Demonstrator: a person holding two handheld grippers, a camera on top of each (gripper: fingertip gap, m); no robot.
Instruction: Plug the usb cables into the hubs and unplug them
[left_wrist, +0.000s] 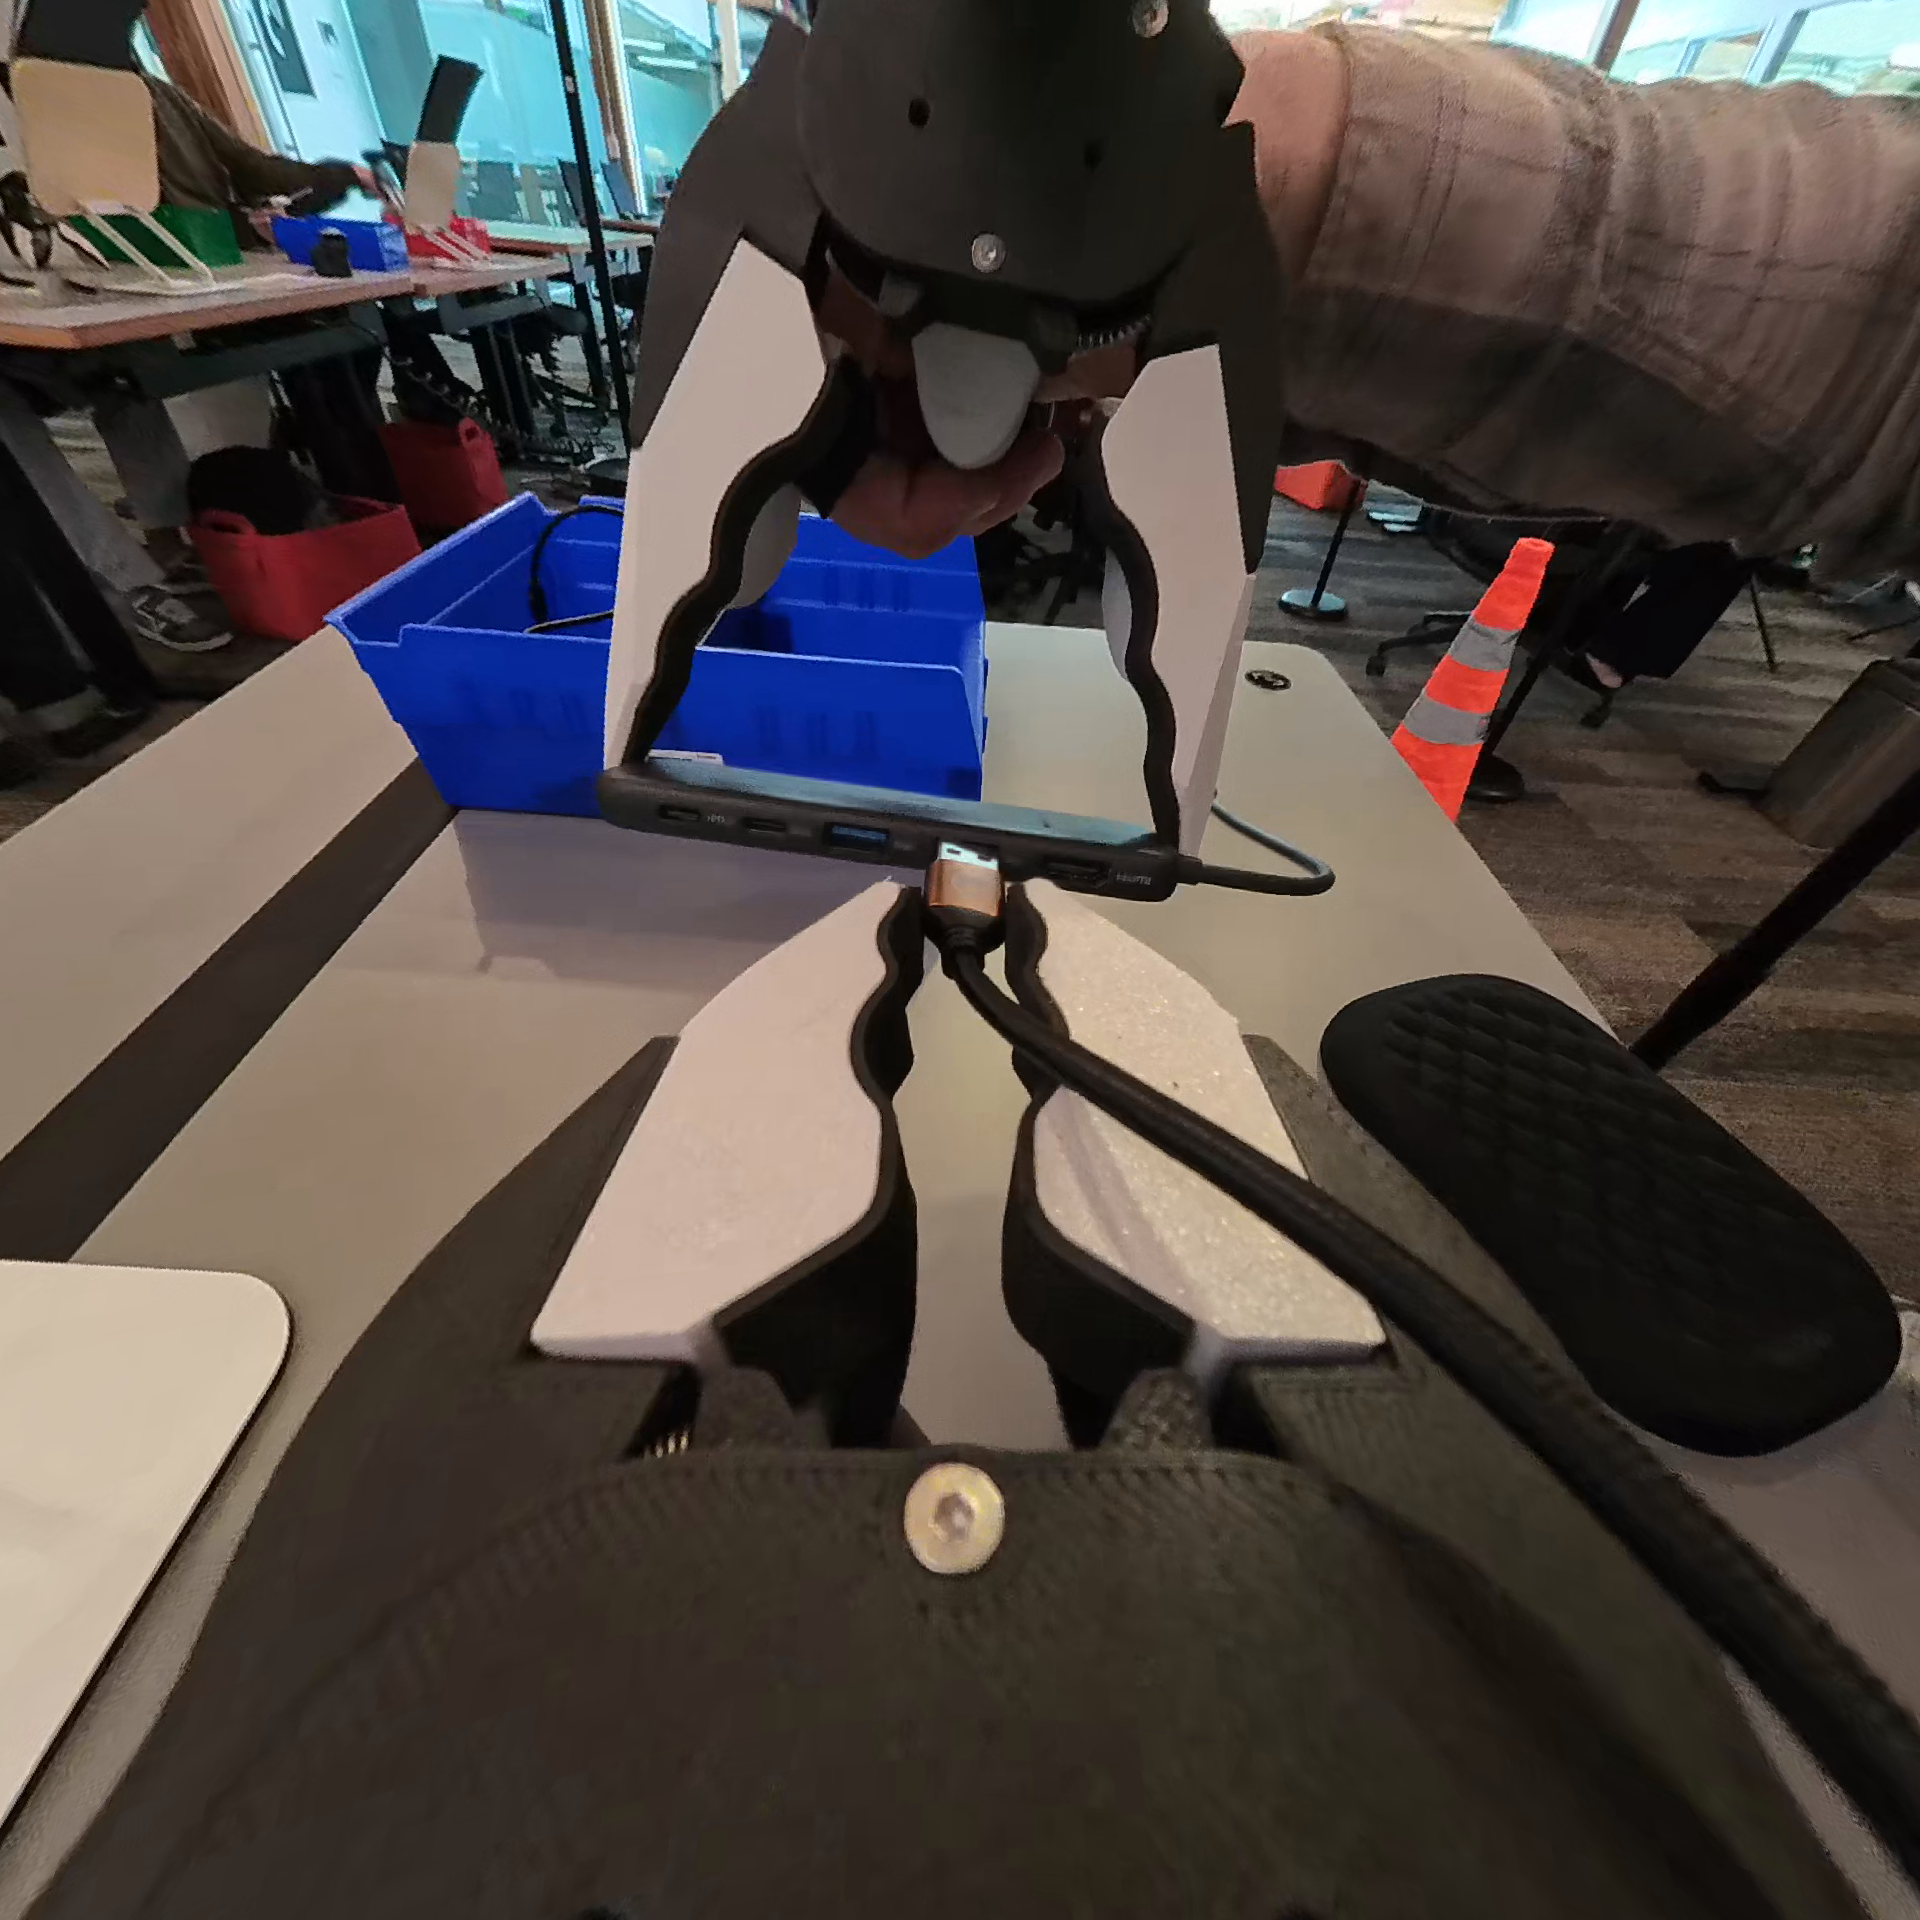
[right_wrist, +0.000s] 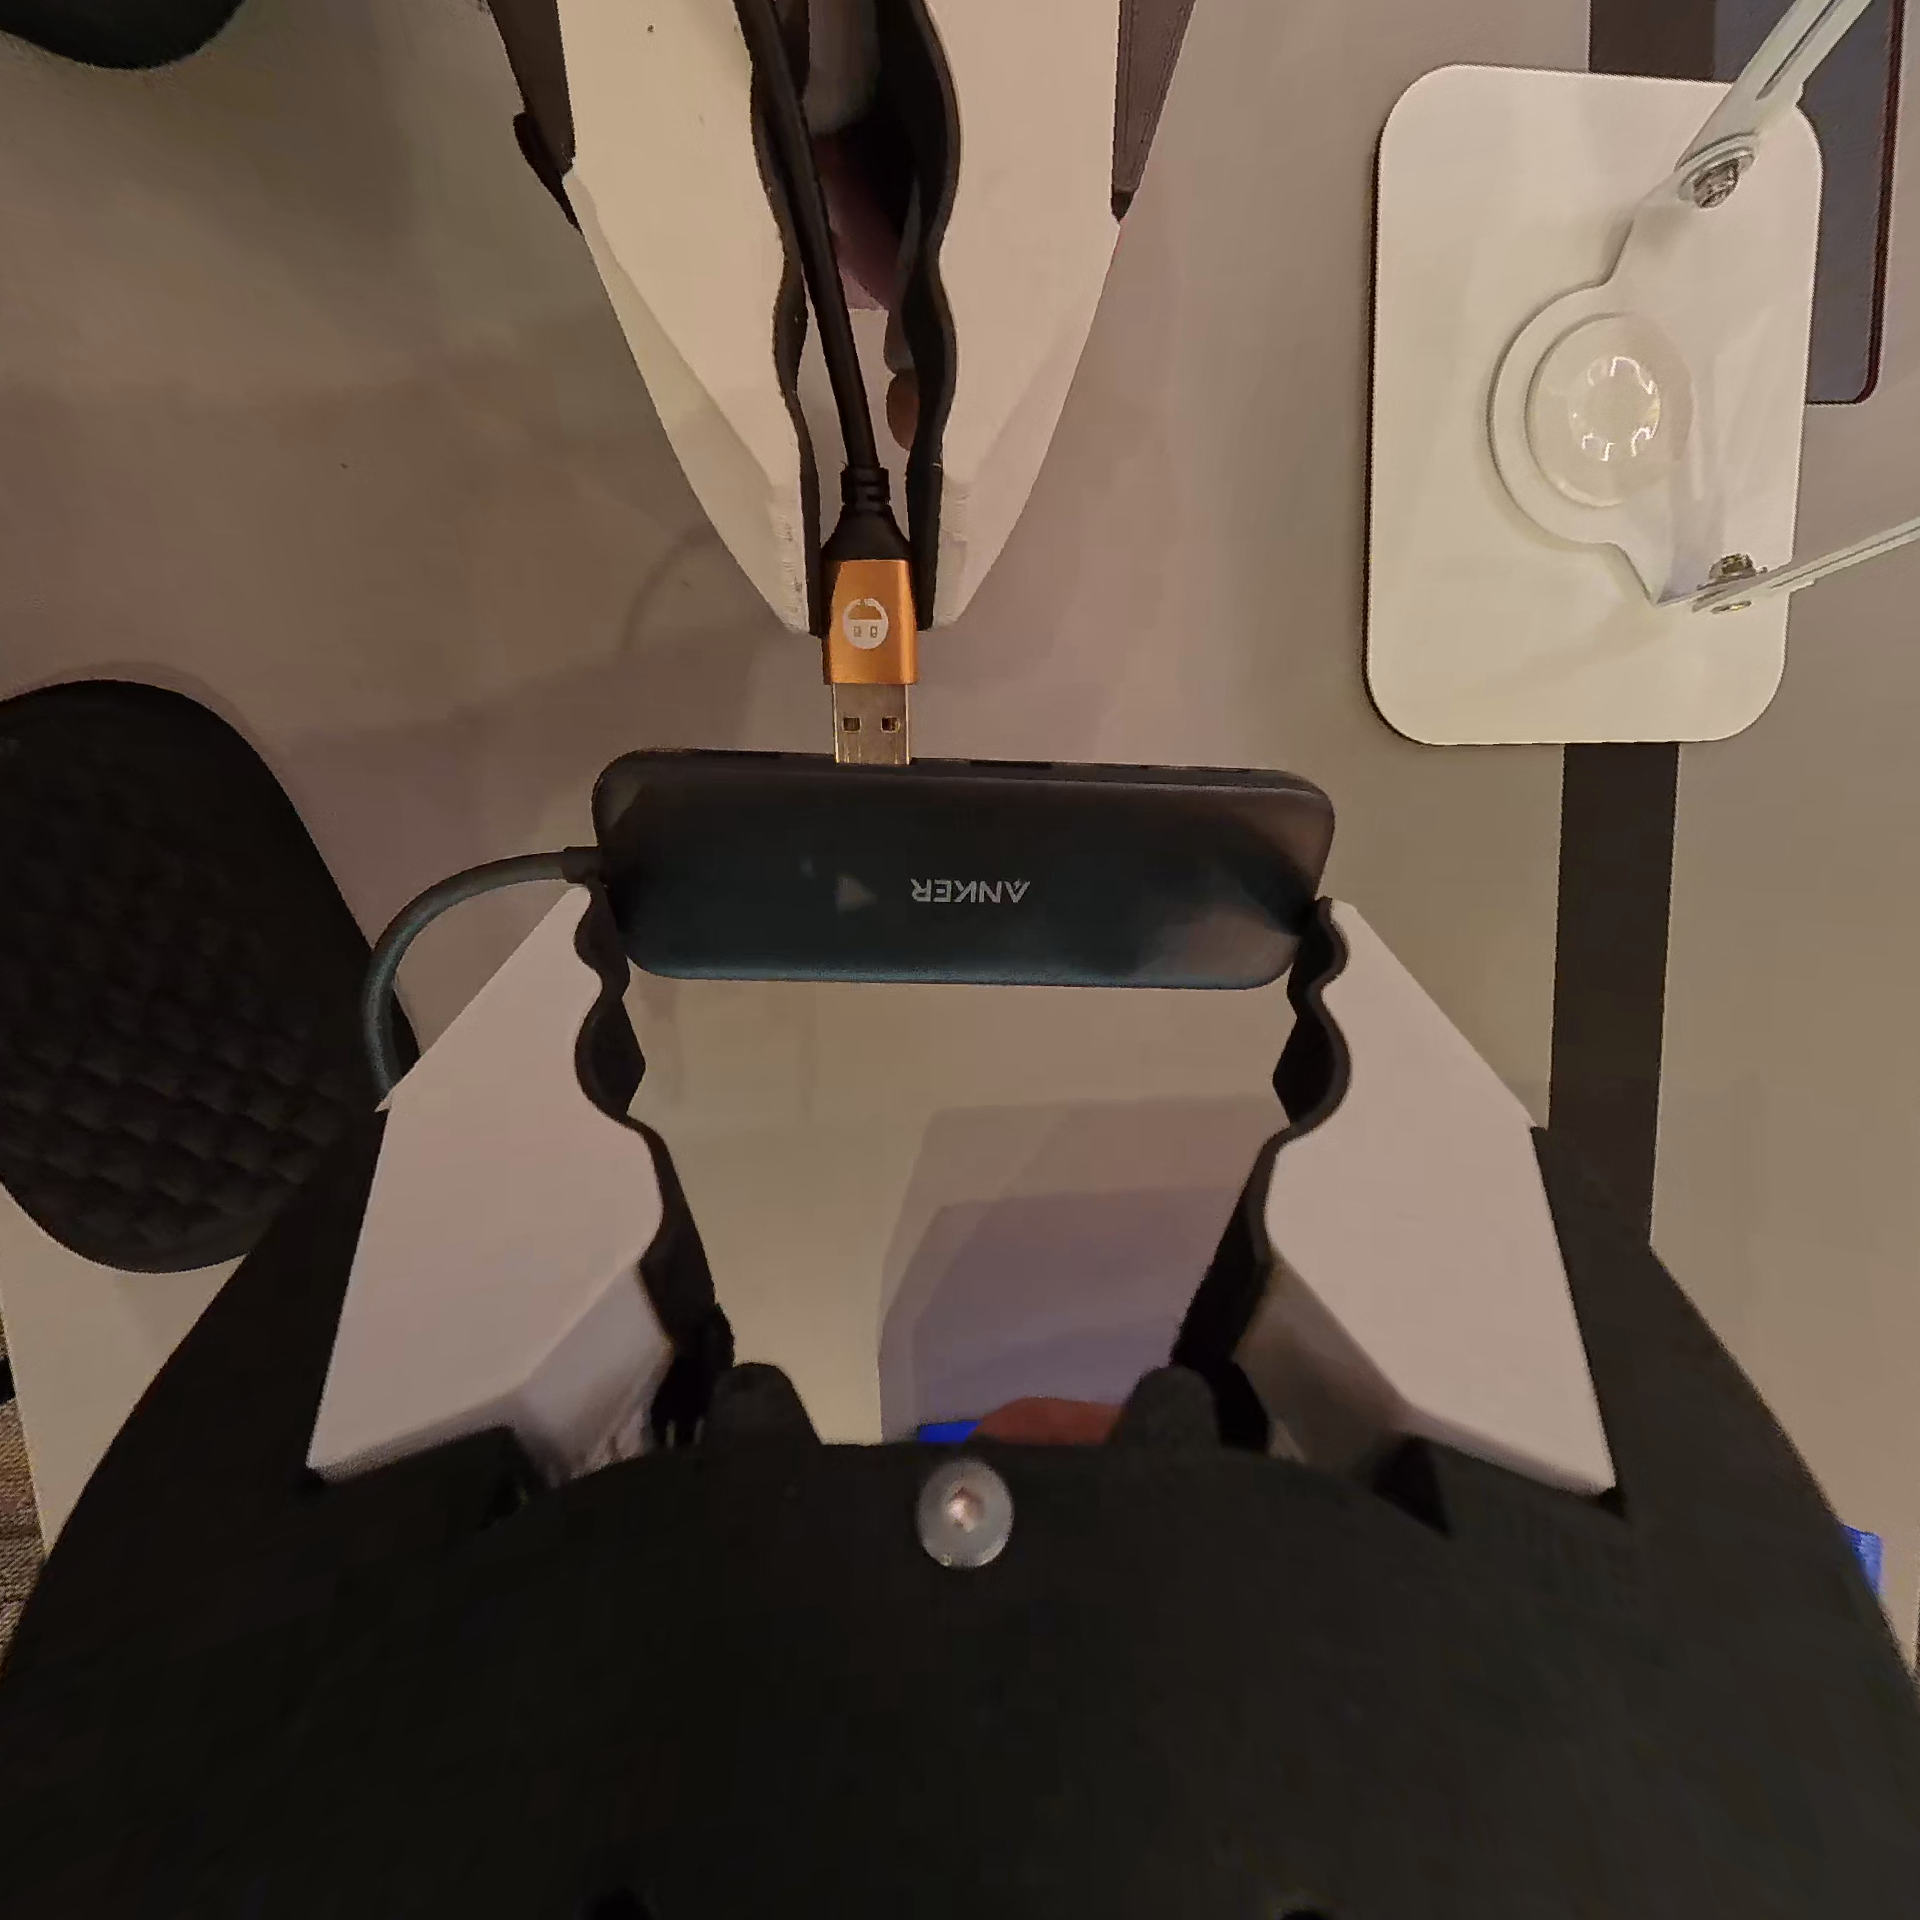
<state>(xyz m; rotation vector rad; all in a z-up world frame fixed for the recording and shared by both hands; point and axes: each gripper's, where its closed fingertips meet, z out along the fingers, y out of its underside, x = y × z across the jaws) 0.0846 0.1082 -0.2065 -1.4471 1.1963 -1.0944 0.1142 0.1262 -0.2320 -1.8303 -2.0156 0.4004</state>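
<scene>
Daylight from far windows lit the left wrist view, which bowed at its edges. The right wrist view was dimmer and warmer, with soft glare on the table.

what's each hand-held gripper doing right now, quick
Left hand-held gripper: closed on the USB plug, at the hub's port.
Right hand-held gripper: clamped on the hub by its ends.
</scene>
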